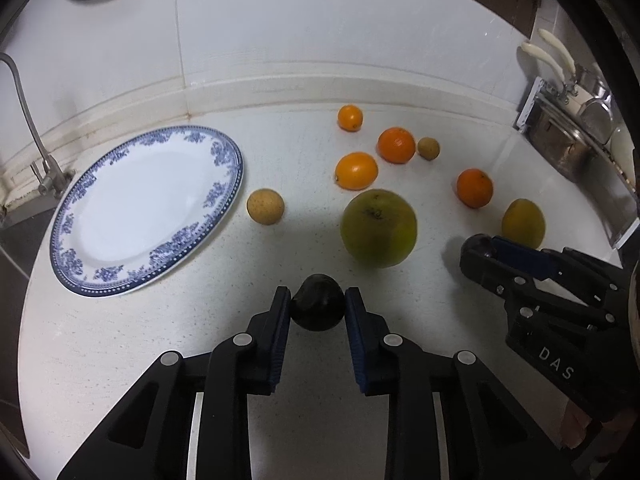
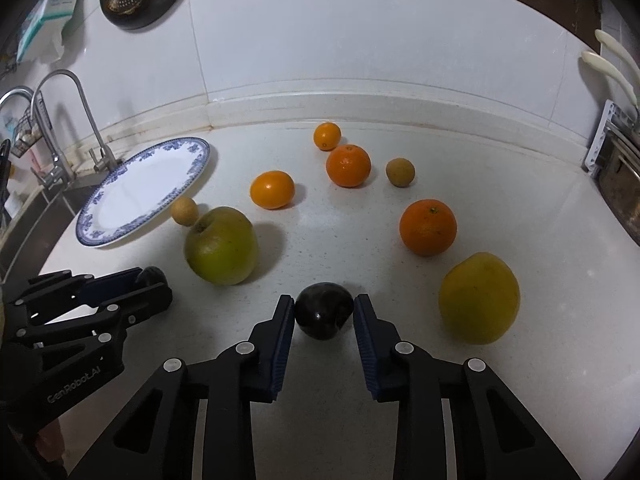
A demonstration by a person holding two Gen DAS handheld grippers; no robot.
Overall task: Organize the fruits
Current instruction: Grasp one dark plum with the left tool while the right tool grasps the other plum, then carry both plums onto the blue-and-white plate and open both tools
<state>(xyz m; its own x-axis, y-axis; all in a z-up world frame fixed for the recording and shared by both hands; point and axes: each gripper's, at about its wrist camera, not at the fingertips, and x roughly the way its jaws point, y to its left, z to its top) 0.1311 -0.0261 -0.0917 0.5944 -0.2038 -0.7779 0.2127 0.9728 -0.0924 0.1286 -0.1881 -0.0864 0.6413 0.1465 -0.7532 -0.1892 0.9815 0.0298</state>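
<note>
My left gripper is shut on a dark plum just above the white counter. My right gripper is shut on a second dark plum. Each gripper shows in the other's view, the right one at the right and the left one at the left. A blue-patterned plate lies empty at the left. A big green fruit sits ahead of the left gripper. Several oranges, a yellow fruit and small brown fruits are scattered on the counter.
A sink with a tap is at the left beyond the plate. Metal pots and a rack stand at the right edge. A tiled wall closes the back of the counter.
</note>
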